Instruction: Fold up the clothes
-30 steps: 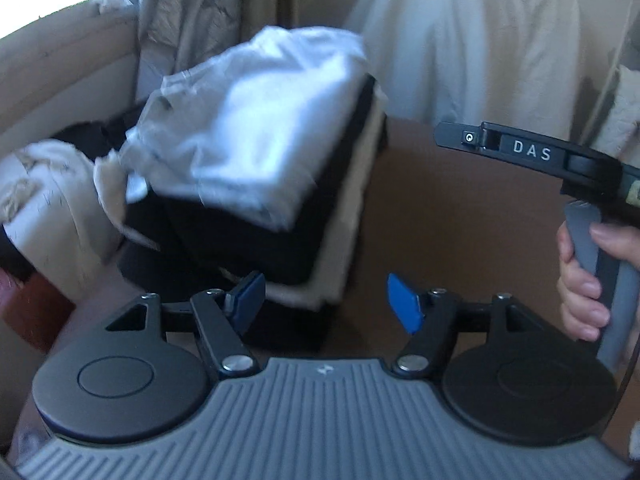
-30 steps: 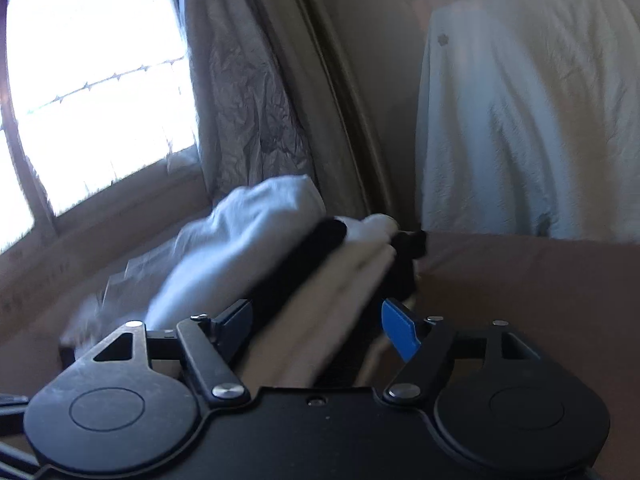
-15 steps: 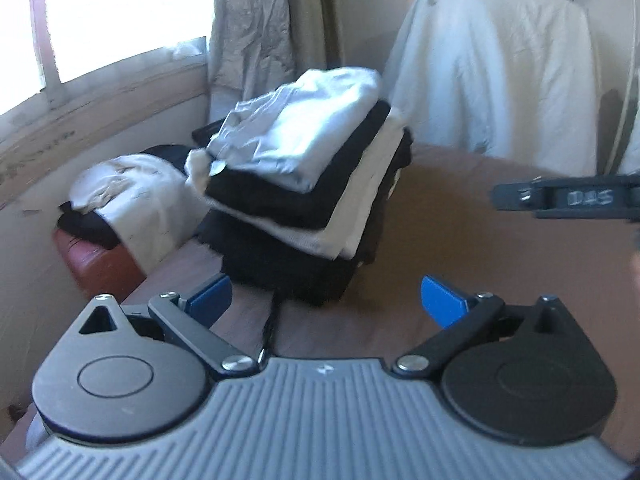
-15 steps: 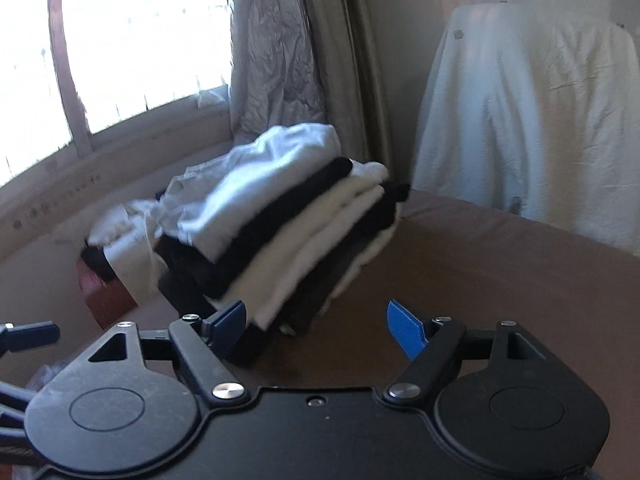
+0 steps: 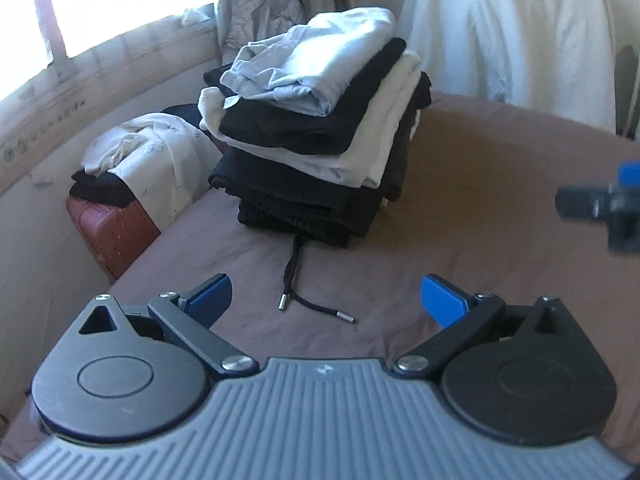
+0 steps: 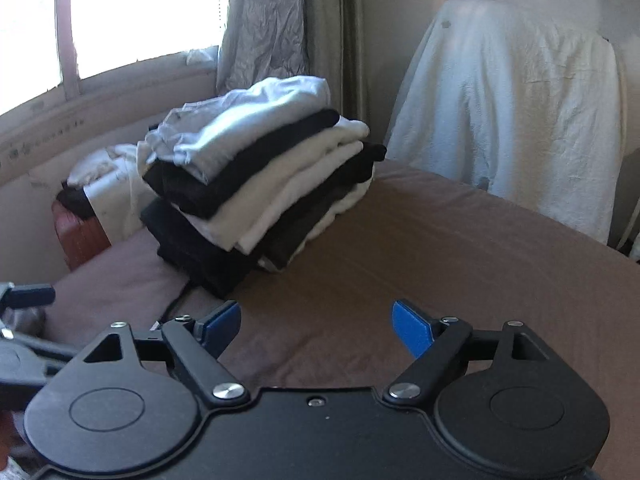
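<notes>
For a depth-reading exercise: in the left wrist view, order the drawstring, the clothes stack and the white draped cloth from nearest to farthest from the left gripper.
1. Drawstring: on the brown sheet just ahead of the left gripper.
2. Clothes stack: behind it, centre-left.
3. White draped cloth: far back, upper right.

Right gripper (image 5: 608,208) enters the left wrist view only as a blurred dark shape with a blue tip, cut by the right edge; whether its jaws stand apart cannot be read there. Left gripper (image 6: 24,300) appears in the right wrist view as a blurred arm cut by the left edge. Lower layers of the stack of folded clothes (image 5: 320,140) merge into black; separate garments cannot be counted. White cloth (image 5: 152,148) hides most of the red box (image 5: 108,228). Printing along the window ledge (image 5: 40,136) is too small to read
</notes>
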### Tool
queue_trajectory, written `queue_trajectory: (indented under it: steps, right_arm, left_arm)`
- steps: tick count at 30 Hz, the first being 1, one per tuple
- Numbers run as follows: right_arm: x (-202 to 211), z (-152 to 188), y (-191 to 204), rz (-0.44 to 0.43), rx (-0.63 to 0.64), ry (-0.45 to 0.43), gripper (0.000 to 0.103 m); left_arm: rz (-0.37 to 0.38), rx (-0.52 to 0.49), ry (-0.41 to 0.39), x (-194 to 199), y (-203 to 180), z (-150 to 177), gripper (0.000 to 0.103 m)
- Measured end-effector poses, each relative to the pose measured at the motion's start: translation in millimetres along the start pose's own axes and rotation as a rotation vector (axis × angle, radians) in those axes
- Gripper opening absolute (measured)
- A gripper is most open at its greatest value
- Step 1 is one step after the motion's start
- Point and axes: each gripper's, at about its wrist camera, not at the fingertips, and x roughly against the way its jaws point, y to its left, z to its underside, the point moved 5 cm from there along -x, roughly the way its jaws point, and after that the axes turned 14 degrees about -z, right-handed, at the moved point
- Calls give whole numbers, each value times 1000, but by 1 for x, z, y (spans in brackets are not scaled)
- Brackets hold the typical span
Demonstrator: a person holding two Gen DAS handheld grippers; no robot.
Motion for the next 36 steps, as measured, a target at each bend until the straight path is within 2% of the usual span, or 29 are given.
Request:
queue_trajectory:
  steps: [3, 9, 22, 29, 36]
  right_arm:
    - [-2, 4, 0, 25, -1, -5, 87]
    - [-6, 11, -3, 15, -41, 2, 90]
    - [-13, 23, -10, 22, -88, 25, 90]
    - [-13, 24, -9, 20, -79, 26, 90]
    - [-16, 27, -7, 12, -76, 40, 90]
  left_arm:
    - [-7, 7, 1, -2, -1, 3, 103]
    - [-51, -22, 18, -8, -6, 7, 103]
    - [-20, -24, 31, -7, -13, 12, 103]
    - [-21, -33, 48, -10, -17, 14, 103]
    - [9, -12, 57, -11, -20, 16, 103]
